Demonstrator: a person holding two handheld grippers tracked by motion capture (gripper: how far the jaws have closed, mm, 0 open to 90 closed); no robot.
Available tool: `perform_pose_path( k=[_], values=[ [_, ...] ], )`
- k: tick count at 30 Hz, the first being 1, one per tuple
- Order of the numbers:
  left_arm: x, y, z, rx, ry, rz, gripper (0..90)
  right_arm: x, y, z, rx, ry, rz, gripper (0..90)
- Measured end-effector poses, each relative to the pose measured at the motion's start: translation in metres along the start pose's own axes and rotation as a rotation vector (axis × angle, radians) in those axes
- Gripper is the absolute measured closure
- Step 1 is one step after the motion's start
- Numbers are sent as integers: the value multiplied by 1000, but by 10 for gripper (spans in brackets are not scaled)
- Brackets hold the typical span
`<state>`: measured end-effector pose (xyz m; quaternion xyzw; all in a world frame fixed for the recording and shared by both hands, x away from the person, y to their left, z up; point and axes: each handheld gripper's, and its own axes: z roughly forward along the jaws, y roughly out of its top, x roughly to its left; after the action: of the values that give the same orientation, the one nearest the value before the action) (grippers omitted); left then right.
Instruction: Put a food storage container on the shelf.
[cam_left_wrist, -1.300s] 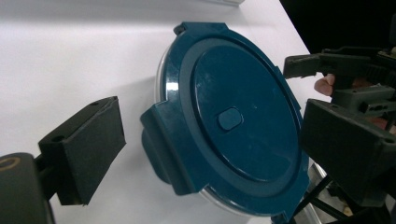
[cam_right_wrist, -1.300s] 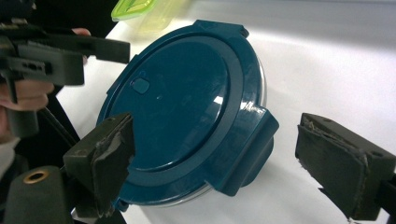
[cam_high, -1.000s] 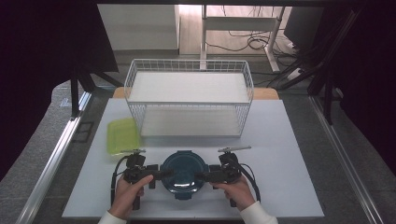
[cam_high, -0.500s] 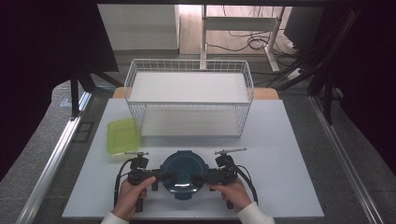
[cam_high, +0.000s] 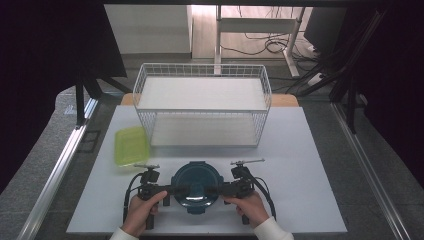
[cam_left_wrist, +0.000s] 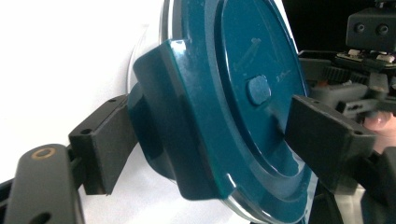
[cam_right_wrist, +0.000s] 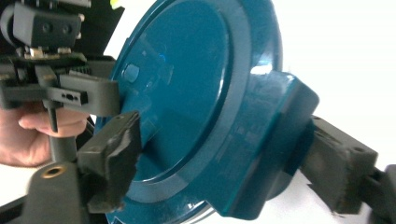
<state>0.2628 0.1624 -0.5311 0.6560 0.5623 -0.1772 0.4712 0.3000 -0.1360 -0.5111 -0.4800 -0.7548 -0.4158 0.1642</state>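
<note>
Container (cam_high: 196, 183): round, glossy dark teal lid with raised rim, side clip flaps, clear base edge underneath.
Where: near edge of the white table (cam_high: 310, 165), between both hands.
Left gripper (cam_high: 167, 189): jaws just closing, clamped on container's left flap.
Right gripper (cam_high: 223, 189): jaws just closing, clamped on right flap.

Nothing here can be read: the teal lid (cam_left_wrist: 243, 88) bears only faint raised marks, too blurred to make out.
</note>
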Motion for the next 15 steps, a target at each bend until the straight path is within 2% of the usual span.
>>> perform_pose_path(
  k=[4, 9, 12, 15],
  values=[
    [-1, -1, -5, -23, 8, -10, 270, -5, 1, -4, -1, 24, 55, 260],
    [-2, -3, -9, -29, 4, -22, 298, -4, 0, -7, -18, 28, 71, 302],
    [-5, -5, -12, -47, 7, -27, 328, -1, -2, -11, -30, 27, 60, 324],
    [-9, -8, -15, -62, 17, -14, 348, 1, -5, -13, -41, 23, 51, 340]
  ],
)
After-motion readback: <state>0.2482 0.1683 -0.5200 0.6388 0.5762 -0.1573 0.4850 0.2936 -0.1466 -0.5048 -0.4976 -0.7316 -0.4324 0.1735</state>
